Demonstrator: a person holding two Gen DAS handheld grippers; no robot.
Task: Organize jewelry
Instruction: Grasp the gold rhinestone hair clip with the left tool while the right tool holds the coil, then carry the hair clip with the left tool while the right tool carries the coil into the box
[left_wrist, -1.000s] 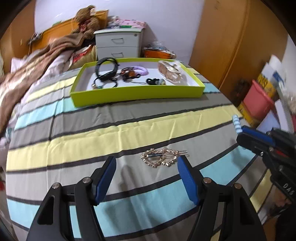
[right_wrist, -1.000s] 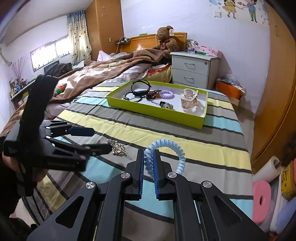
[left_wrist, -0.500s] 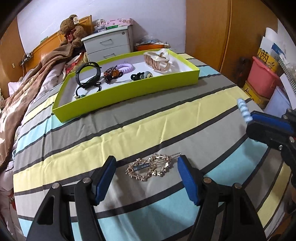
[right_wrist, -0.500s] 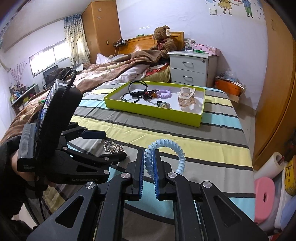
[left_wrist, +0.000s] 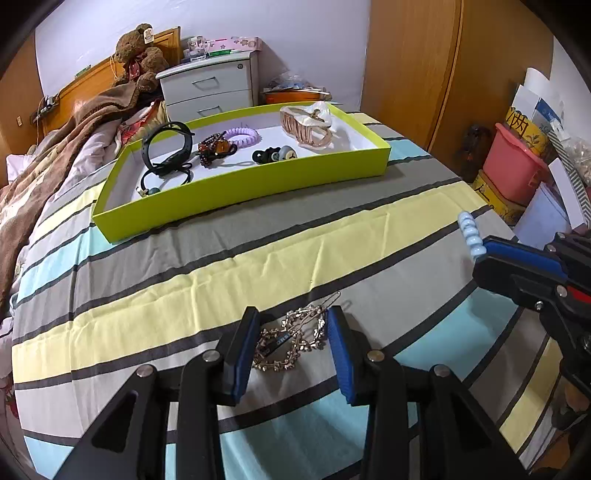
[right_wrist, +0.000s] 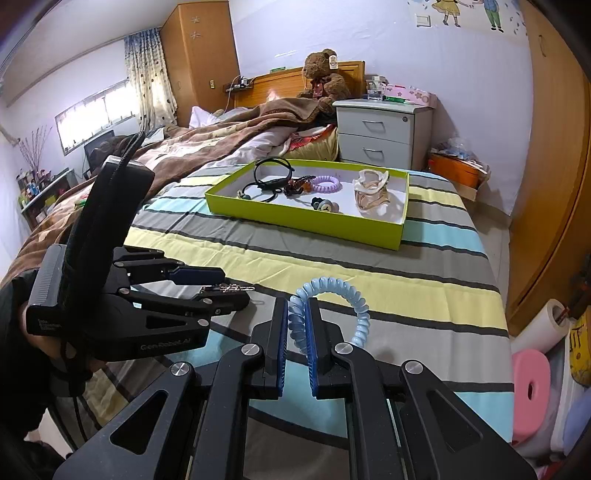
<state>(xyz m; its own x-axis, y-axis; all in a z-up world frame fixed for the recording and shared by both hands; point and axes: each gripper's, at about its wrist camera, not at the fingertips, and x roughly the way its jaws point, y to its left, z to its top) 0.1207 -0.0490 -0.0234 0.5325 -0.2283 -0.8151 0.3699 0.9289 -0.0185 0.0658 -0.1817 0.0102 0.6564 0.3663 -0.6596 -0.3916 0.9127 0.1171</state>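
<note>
A gold leaf-pattern hair clip (left_wrist: 291, 343) lies on the striped bedspread, between the blue pads of my left gripper (left_wrist: 291, 314). Its jaws are closing on the clip, and both pads touch its ends. The right wrist view shows the same gripper (right_wrist: 236, 288) with the clip (right_wrist: 231, 286) poking out past its fingers. My right gripper (right_wrist: 297, 306) is shut on a pale blue spiral hair tie (right_wrist: 343, 291), held just above the bed. The tie (left_wrist: 467, 230) also shows at the right of the left wrist view. A lime-green tray (left_wrist: 240, 192) farther up the bed holds several hair accessories.
In the tray (right_wrist: 314, 221) lie a black band (left_wrist: 166, 147), a purple spiral tie (left_wrist: 242, 134) and a beige claw clip (left_wrist: 308, 123). A brown blanket (left_wrist: 55, 147) covers the bed's left side. A white nightstand (left_wrist: 210, 86) stands behind. Bins (left_wrist: 513, 166) crowd the floor at right.
My left gripper's jaws have narrowed from wide apart to touching the gold clip, which has turned a little between them. The right gripper and its blue tie have not moved.
</note>
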